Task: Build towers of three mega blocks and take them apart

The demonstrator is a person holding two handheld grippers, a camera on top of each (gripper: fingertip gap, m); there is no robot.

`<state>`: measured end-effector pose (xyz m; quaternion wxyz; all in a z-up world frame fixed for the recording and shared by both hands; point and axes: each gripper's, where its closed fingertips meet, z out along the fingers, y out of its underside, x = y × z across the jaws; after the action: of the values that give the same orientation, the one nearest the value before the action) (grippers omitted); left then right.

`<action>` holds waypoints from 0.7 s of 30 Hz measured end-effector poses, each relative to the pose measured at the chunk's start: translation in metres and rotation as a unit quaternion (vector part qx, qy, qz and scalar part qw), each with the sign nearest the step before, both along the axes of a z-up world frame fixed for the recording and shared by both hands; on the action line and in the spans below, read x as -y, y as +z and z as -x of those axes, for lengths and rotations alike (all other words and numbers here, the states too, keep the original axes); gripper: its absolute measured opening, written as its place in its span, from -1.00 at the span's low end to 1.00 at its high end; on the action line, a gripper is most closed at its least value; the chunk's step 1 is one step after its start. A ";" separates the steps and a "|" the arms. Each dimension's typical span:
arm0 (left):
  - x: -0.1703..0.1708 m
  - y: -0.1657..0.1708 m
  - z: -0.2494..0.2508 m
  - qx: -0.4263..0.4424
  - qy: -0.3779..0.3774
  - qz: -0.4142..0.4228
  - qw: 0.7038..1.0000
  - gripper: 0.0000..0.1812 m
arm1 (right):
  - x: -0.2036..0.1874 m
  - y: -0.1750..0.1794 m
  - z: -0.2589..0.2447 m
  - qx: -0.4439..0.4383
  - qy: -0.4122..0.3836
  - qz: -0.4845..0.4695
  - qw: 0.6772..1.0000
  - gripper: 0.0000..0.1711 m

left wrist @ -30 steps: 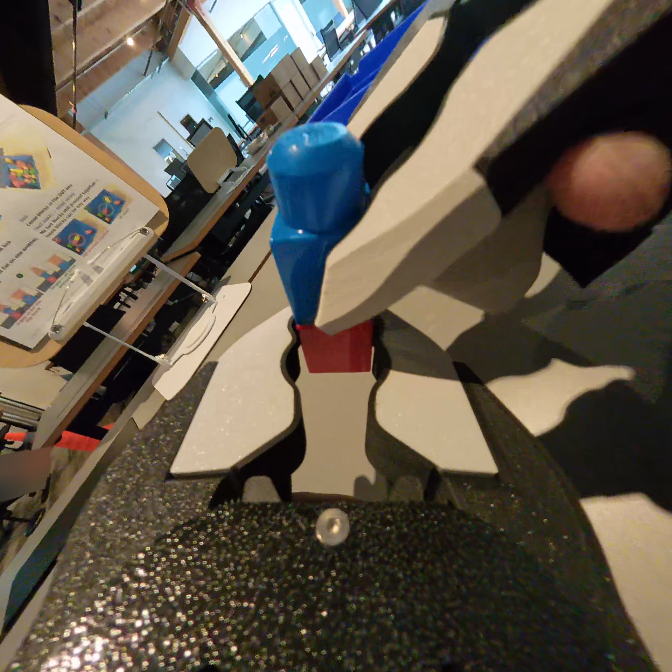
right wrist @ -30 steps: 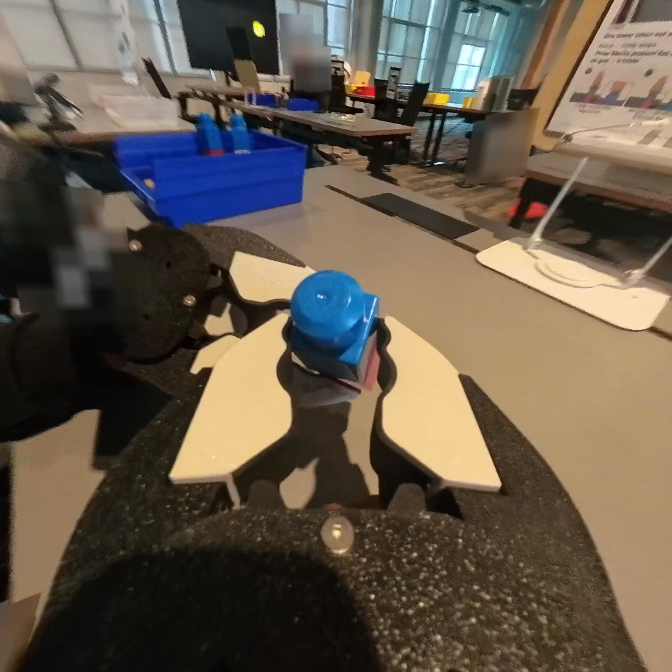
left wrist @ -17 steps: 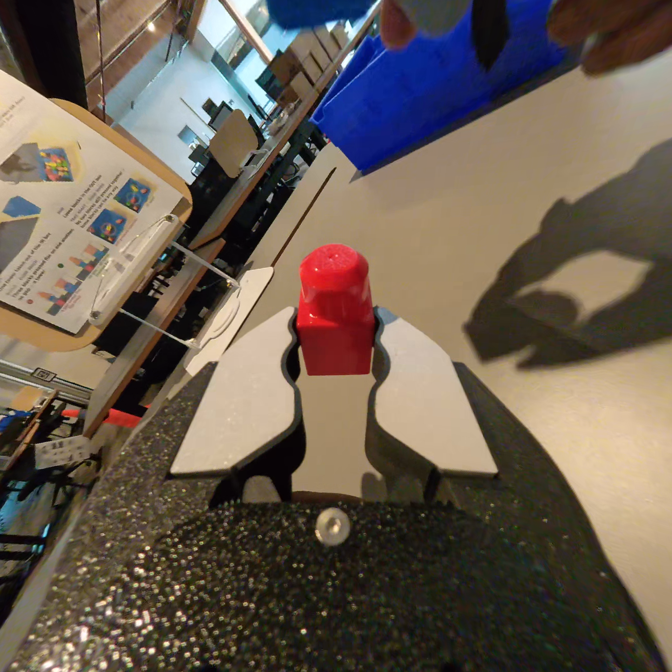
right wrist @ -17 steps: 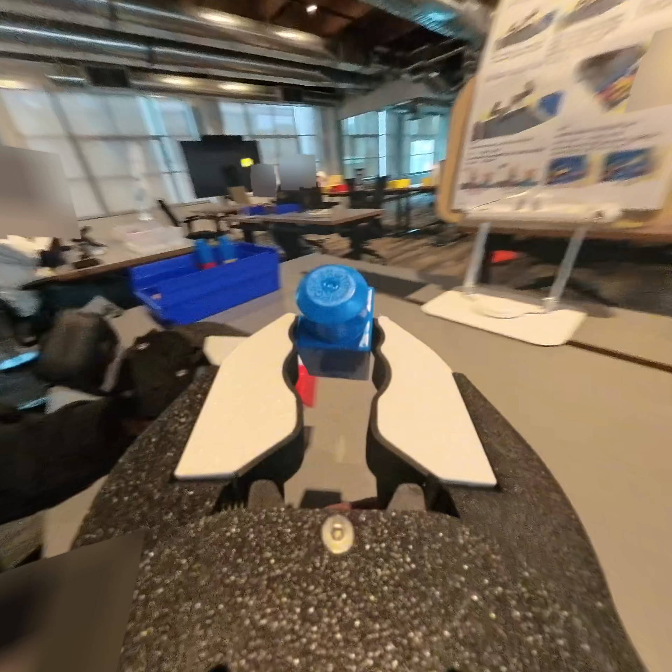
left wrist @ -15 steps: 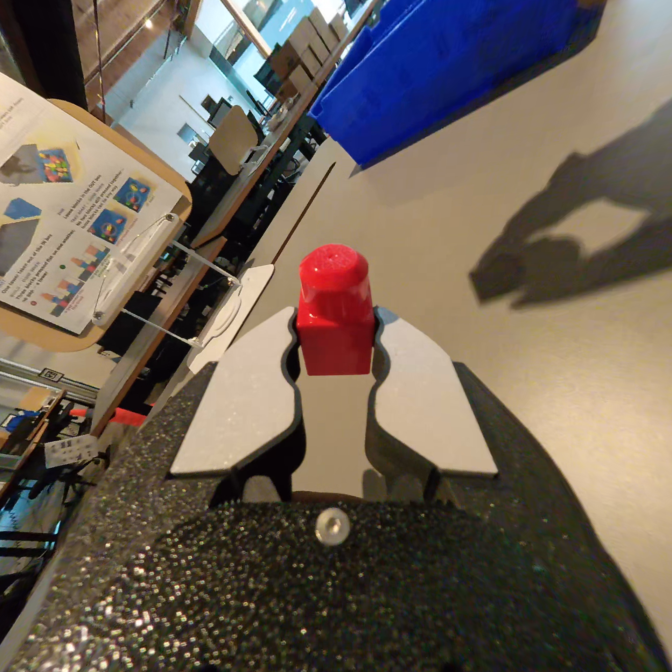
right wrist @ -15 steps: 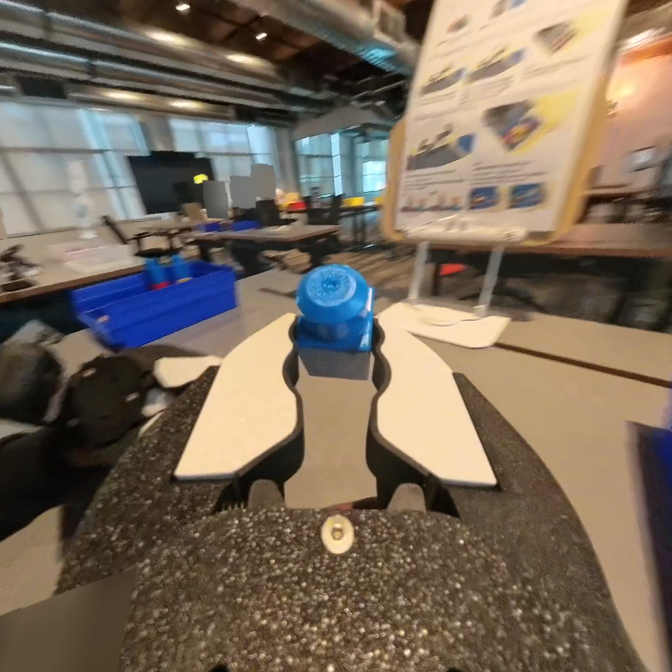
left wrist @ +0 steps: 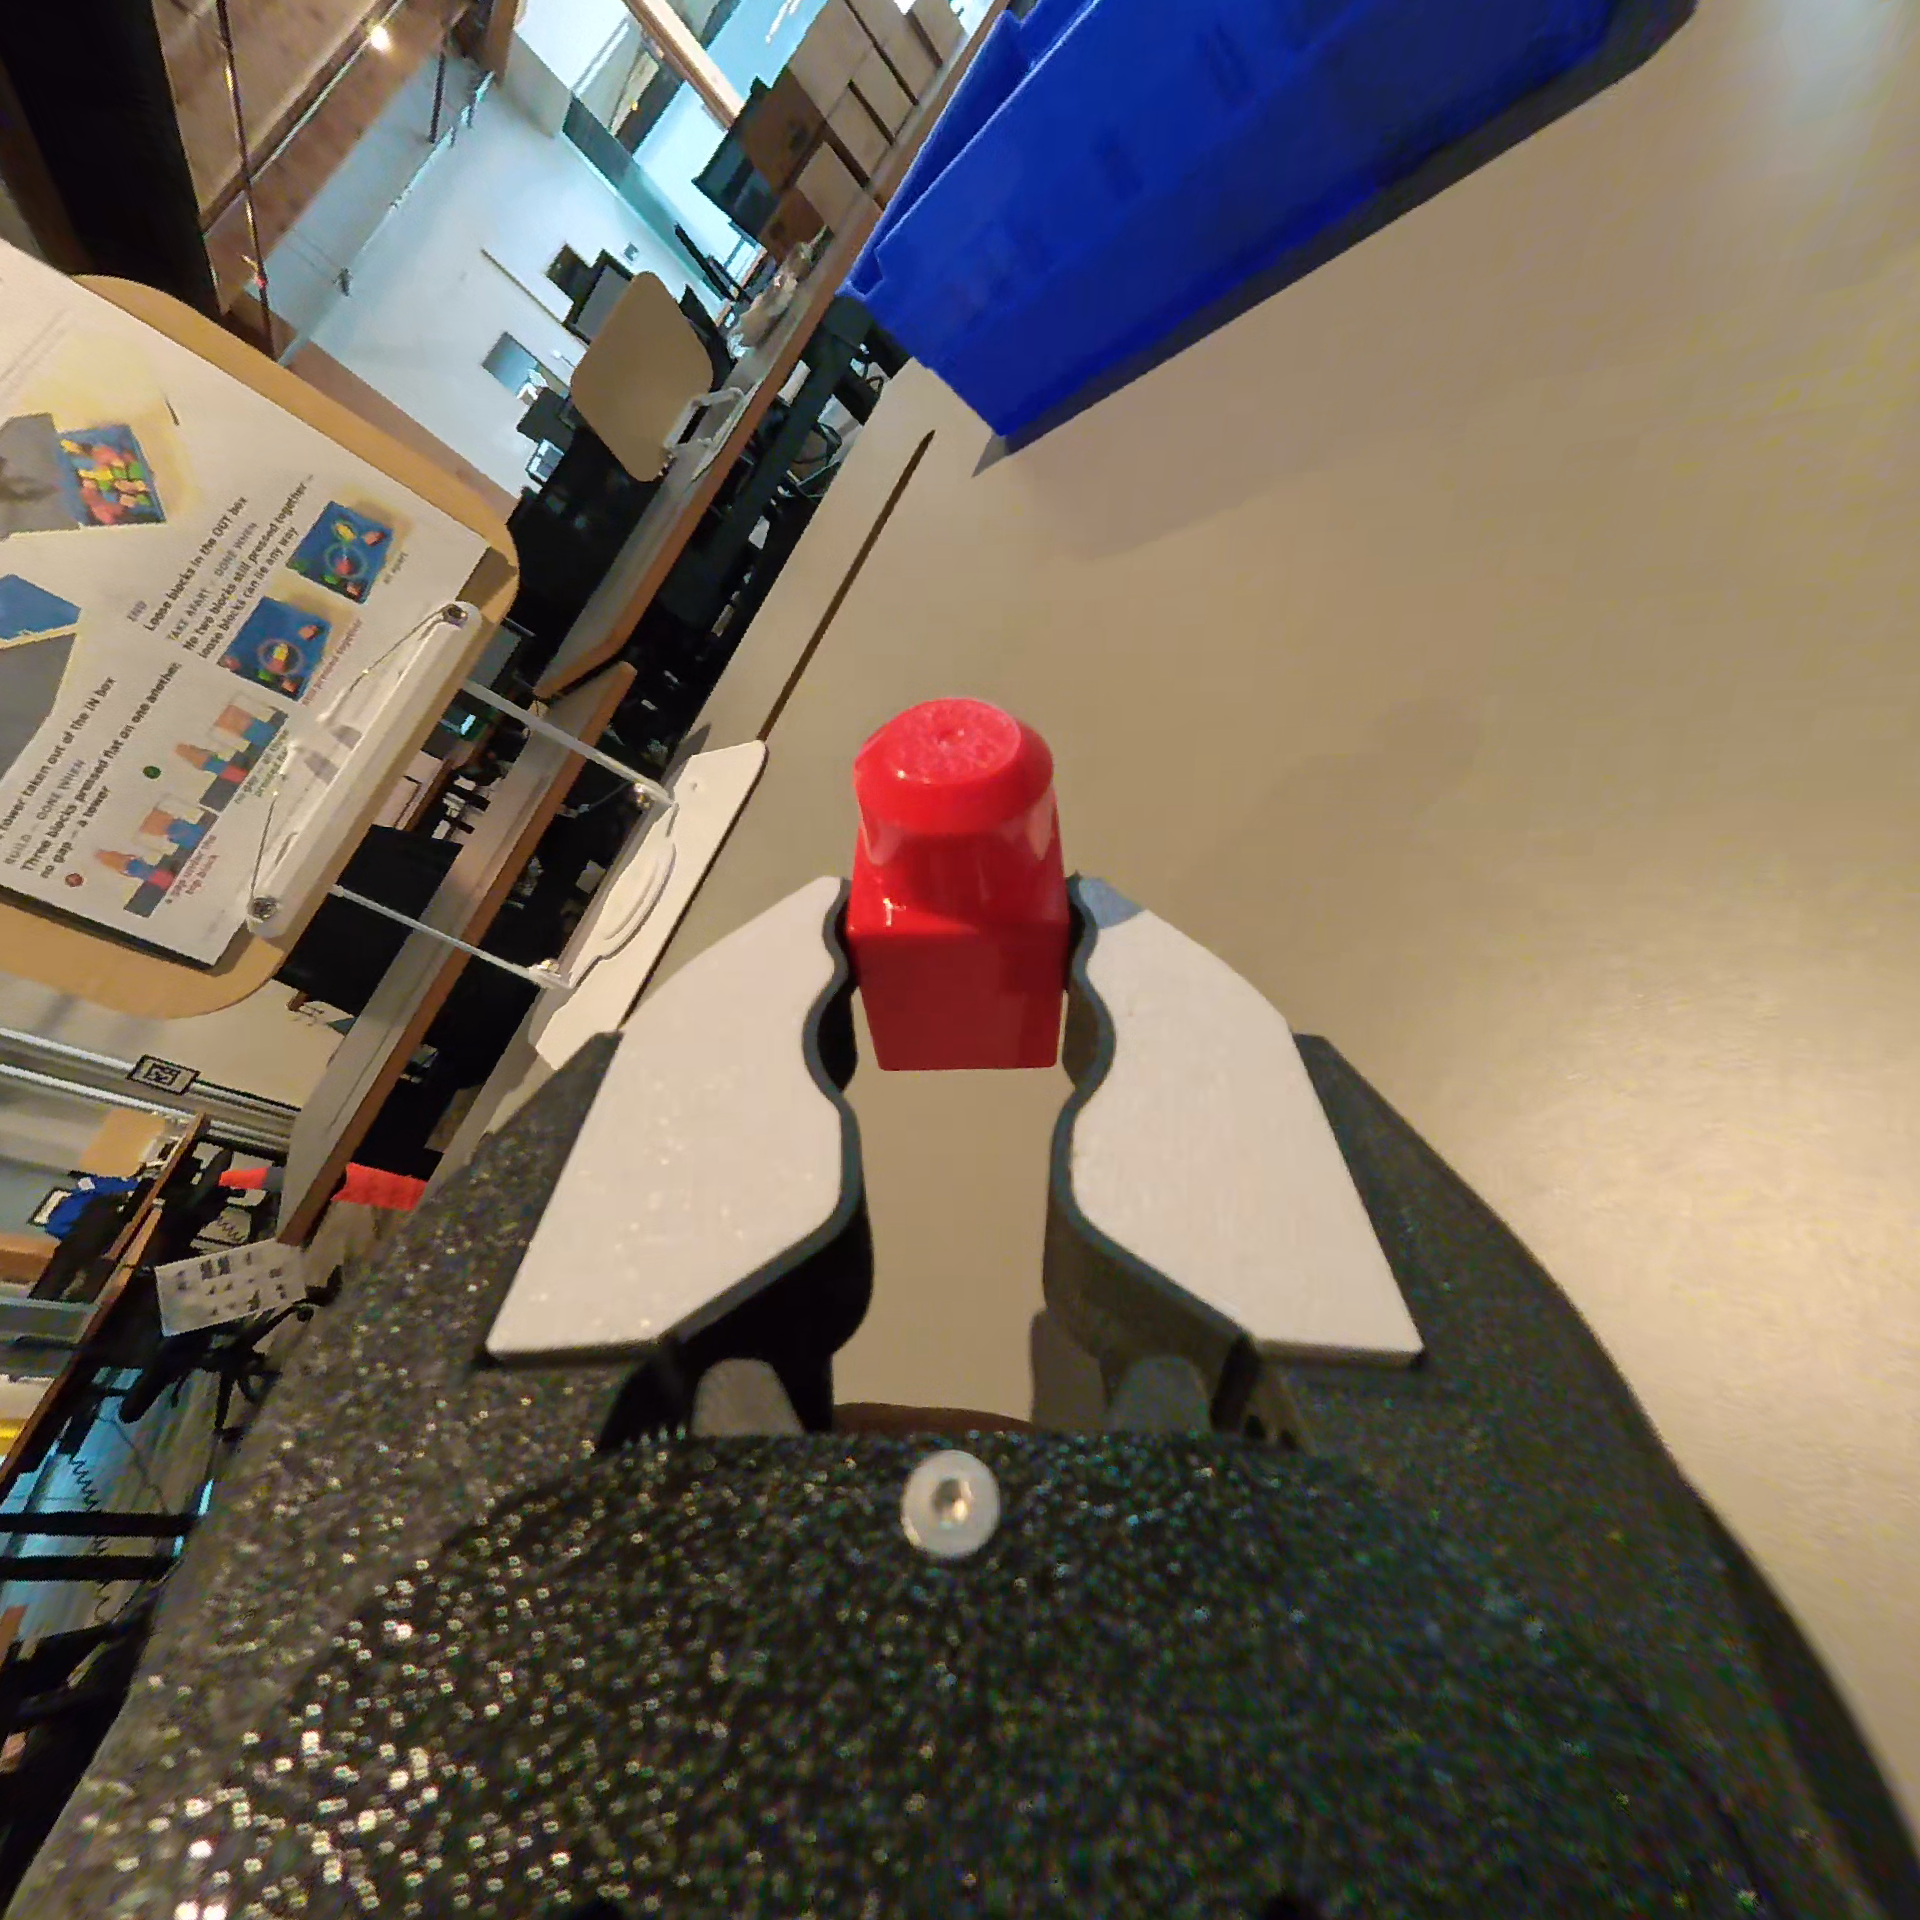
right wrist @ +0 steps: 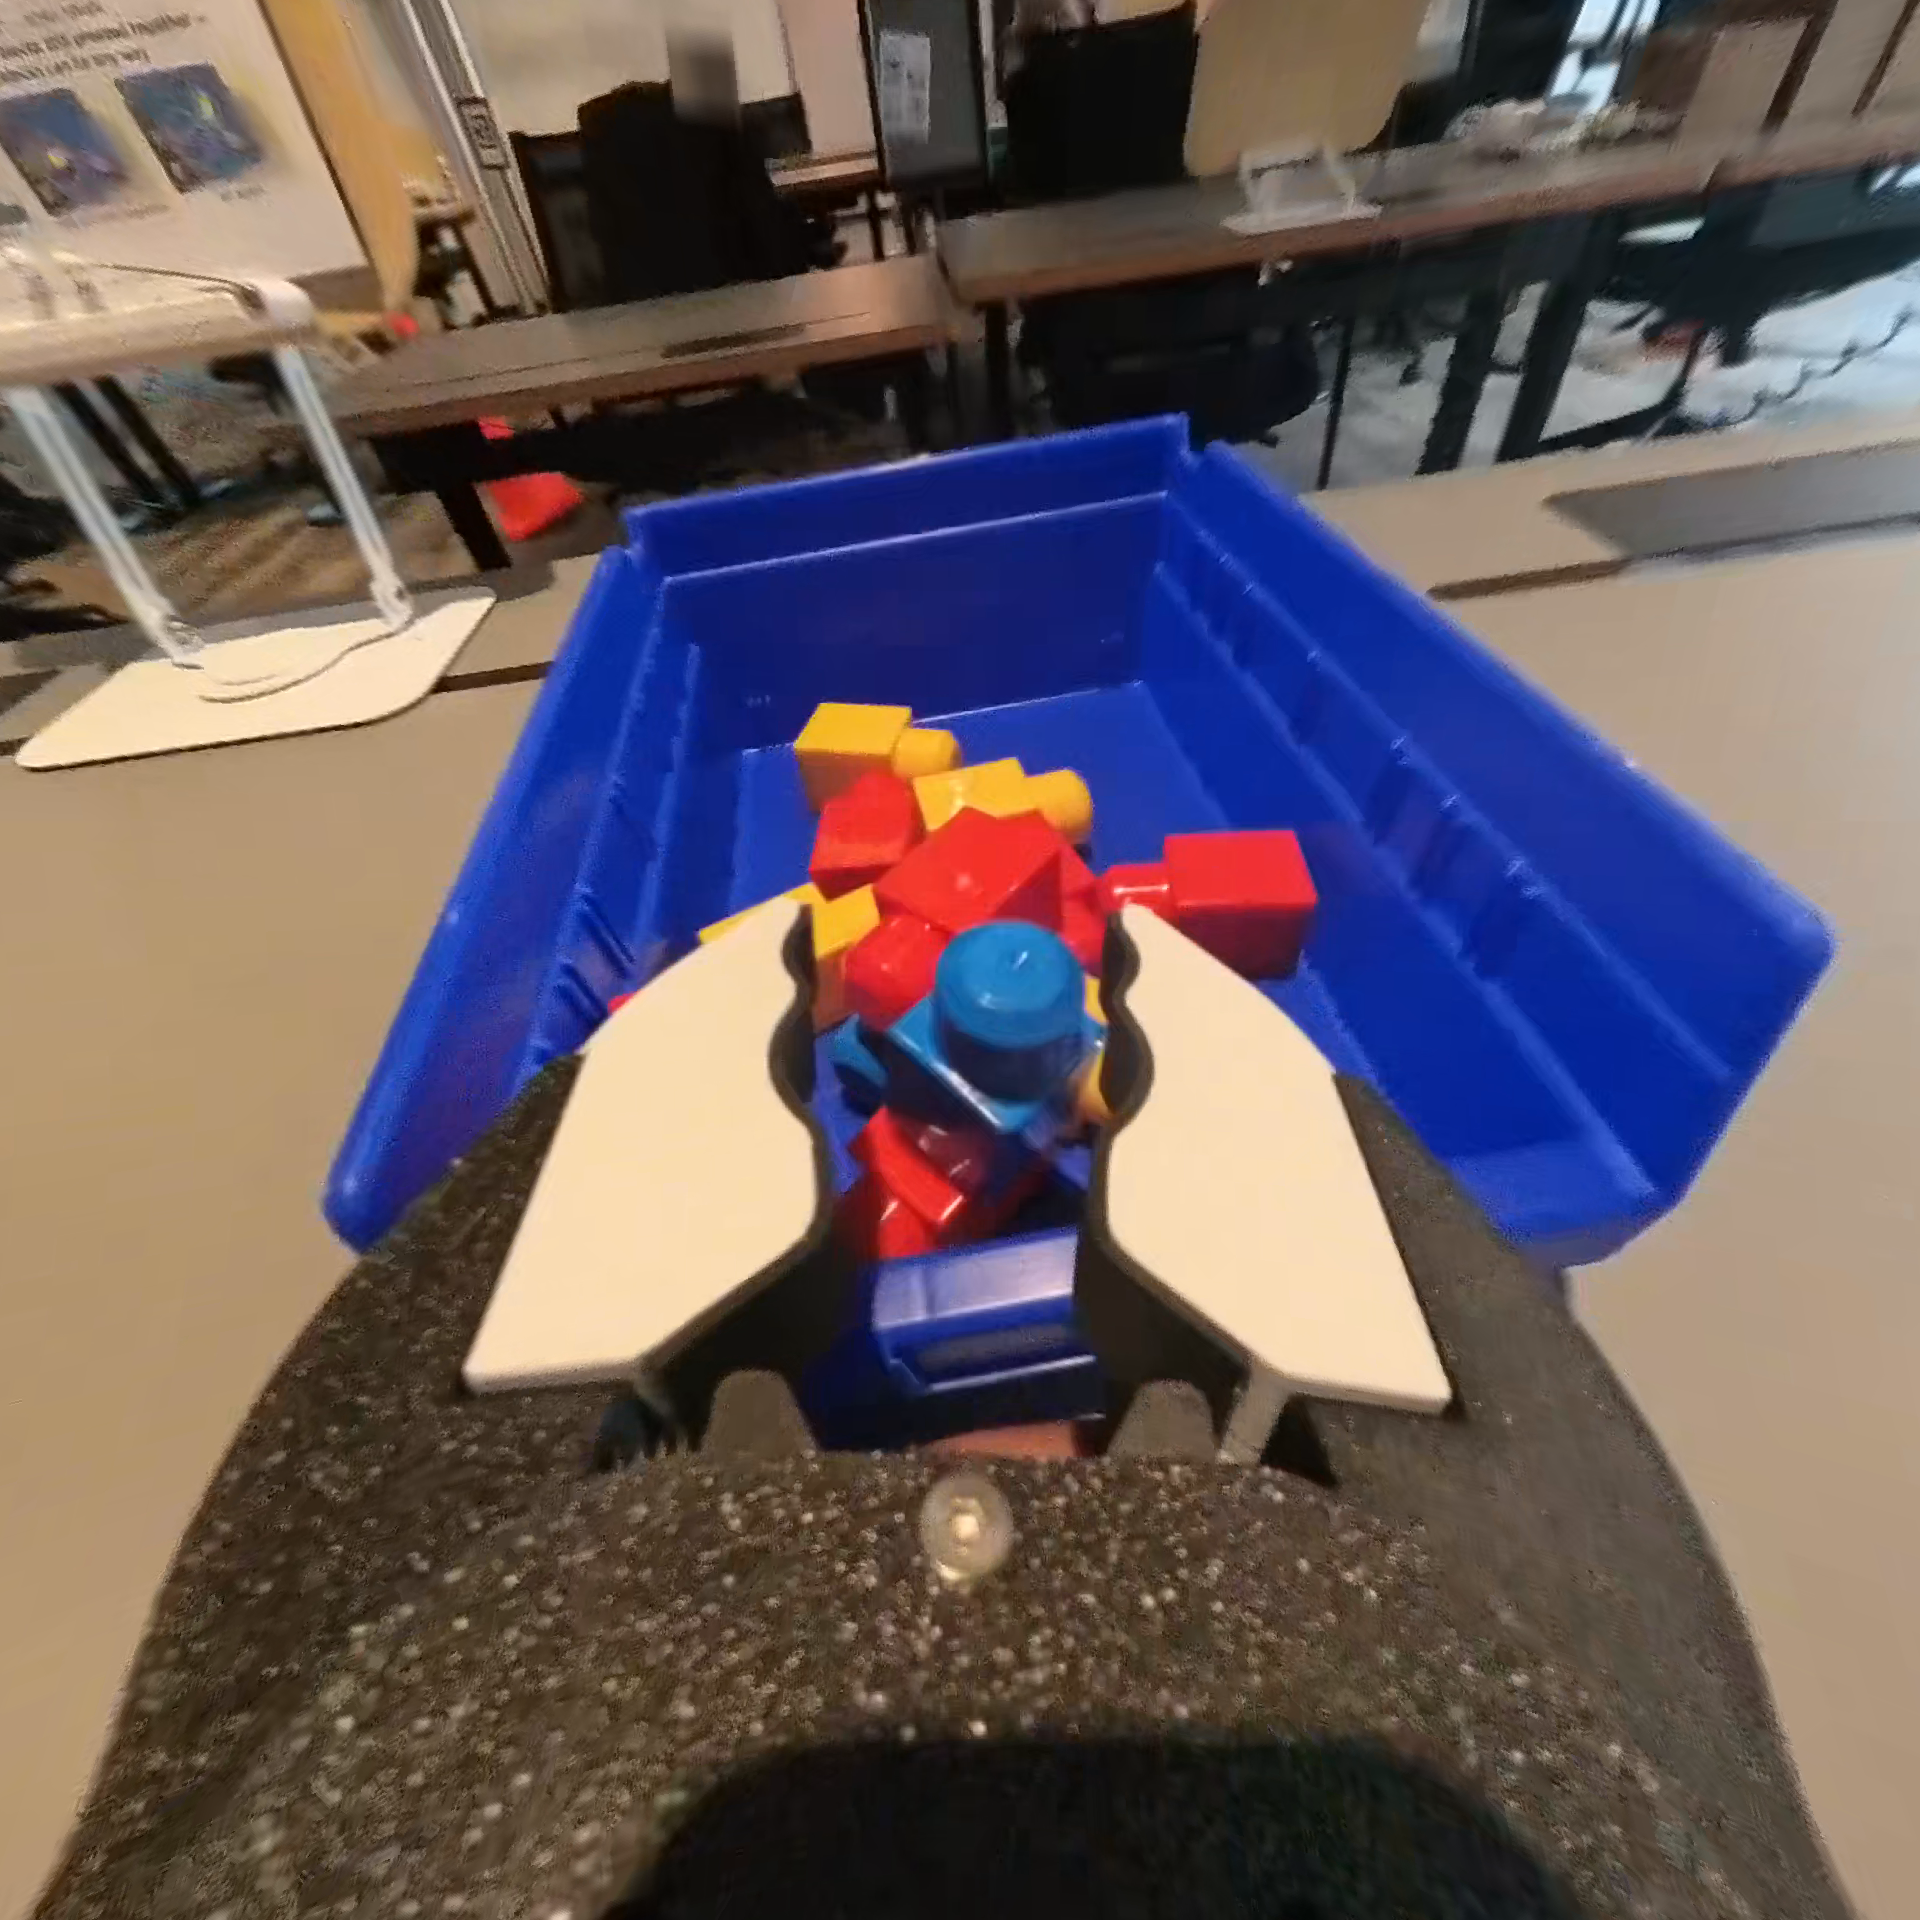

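The left gripper point(left wrist: 956, 940) pinches a red mega block point(left wrist: 958, 914) between its fingertips, stud pointing away, above the beige table point(left wrist: 1507, 831); a blue bin point(left wrist: 1195, 187) lies toward one o'clock, an instruction board point(left wrist: 187, 675) at nine. The right gripper point(right wrist: 961, 971) stands spread, a blue mega block point(right wrist: 997, 1029) loose between its fingers, over another blue bin point(right wrist: 1455, 883) heaped with red and yellow blocks point(right wrist: 977, 862) at twelve.

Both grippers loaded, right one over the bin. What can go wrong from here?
1. The right gripper looks open around the blue block; falling on the heaped loose blocks in the blue bin, it may bounce or roll.
2. The left gripper pinches the red block only at its fingertips; a jolt could slip it.
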<state>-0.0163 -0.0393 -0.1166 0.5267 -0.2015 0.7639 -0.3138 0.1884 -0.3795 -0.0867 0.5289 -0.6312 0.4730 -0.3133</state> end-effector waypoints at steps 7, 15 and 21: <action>0.001 0.003 0.000 0.003 -0.002 0.018 1.000 -0.60 | -0.020 0.052 0.024 0.078 0.038 -0.028 0.996 -0.35; 0.002 0.015 0.003 0.032 -0.012 0.033 0.999 -0.60 | -0.194 0.083 0.149 0.136 0.332 0.088 0.929 -0.35; 0.016 0.022 0.012 0.070 -0.047 0.005 0.996 -0.60 | -0.303 0.019 0.239 0.056 0.502 0.116 0.856 -0.23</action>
<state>-0.0279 -0.0552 -0.0943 0.5625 -0.1455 0.7325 -0.3549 -0.0502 -0.0769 -0.0675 0.5630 -0.8209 0.0223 -0.0928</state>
